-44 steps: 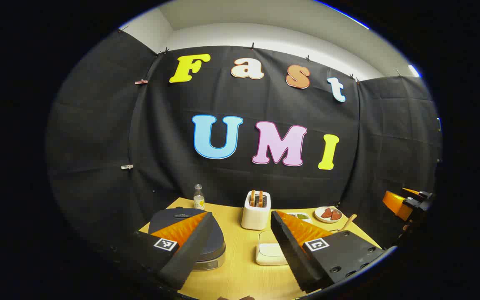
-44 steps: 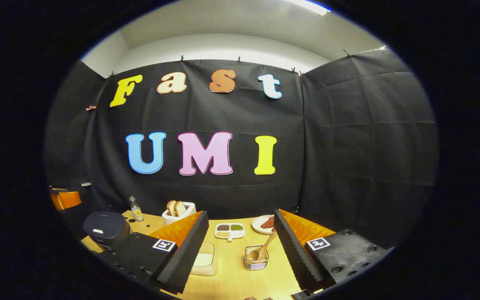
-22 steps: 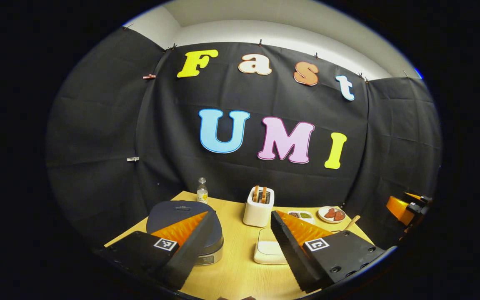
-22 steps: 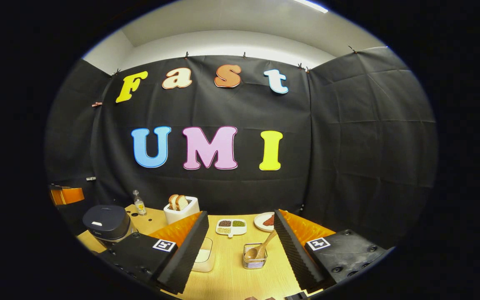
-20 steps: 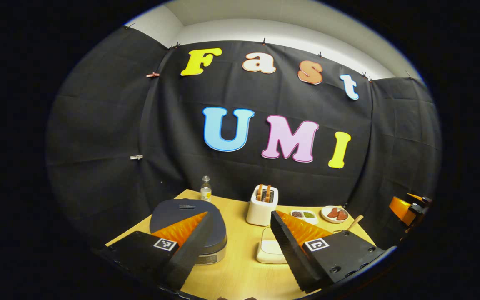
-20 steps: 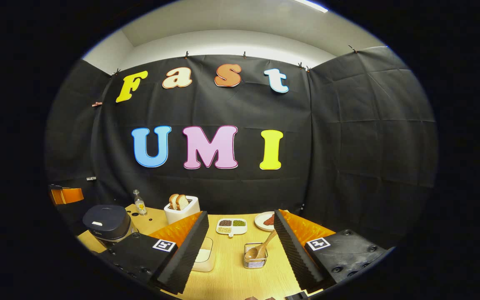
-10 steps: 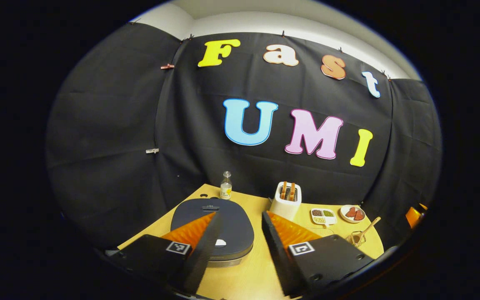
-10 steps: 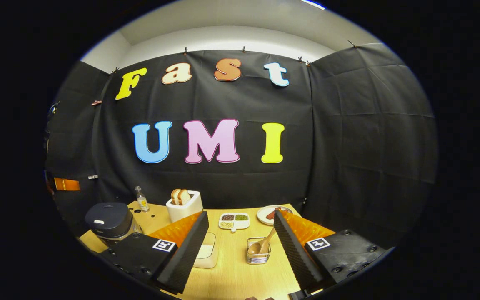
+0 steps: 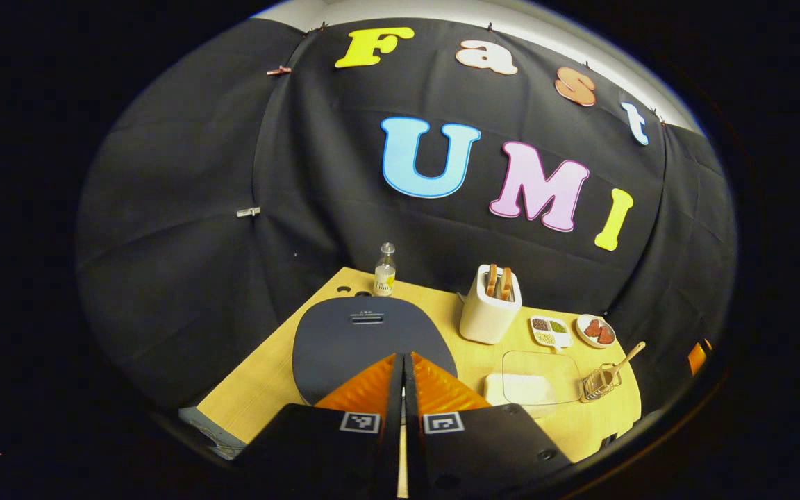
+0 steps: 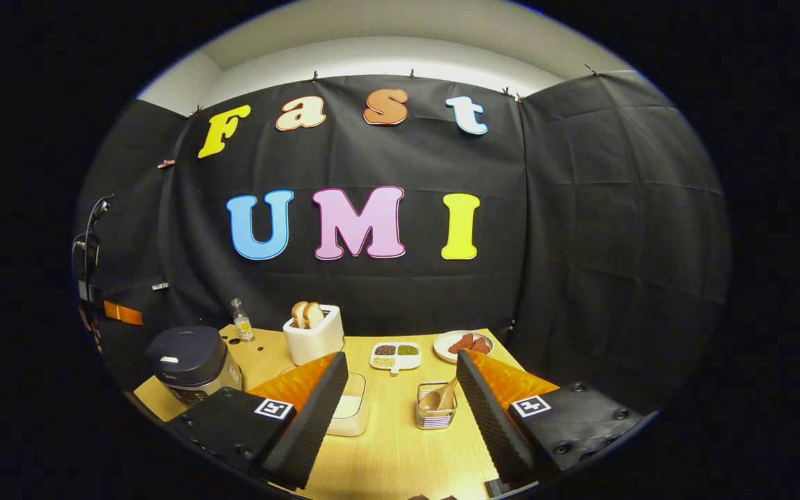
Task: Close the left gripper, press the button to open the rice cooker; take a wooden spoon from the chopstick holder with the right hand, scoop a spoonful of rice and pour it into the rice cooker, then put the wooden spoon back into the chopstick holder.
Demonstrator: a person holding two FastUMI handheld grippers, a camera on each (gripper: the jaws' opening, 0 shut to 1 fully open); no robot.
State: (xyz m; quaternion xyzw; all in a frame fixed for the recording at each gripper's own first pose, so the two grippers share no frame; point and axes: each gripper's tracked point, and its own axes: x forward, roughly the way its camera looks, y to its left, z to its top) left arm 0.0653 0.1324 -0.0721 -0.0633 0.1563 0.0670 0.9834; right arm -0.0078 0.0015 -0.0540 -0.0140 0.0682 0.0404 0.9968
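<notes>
above the near edge of the rice cooker [image 9: 372, 337]: left gripper [image 9: 403, 364], fingers pressed together on nothing, tips aimed down at the dark lid, closed to form one blunt point for pushing, by judgement. lid down; button hidden behind the fingertips in the left gripper view, seen as a small pale patch [image 10: 170, 360] on the lid in the right gripper view. further right, over the near part of the table [image 10: 400, 451]: right gripper [image 10: 400, 389], fingers wide apart and empty, held back from the chopstick holder [image 10: 435, 414], probably waiting its turn. wooden spoon [image 10: 436, 398] propped bowl-up in that holder, handle leaning right. rice box [image 10: 348, 413] between cooker and holder, handy for scooping. first step judged in progress; press not yet confirmed.
</notes>
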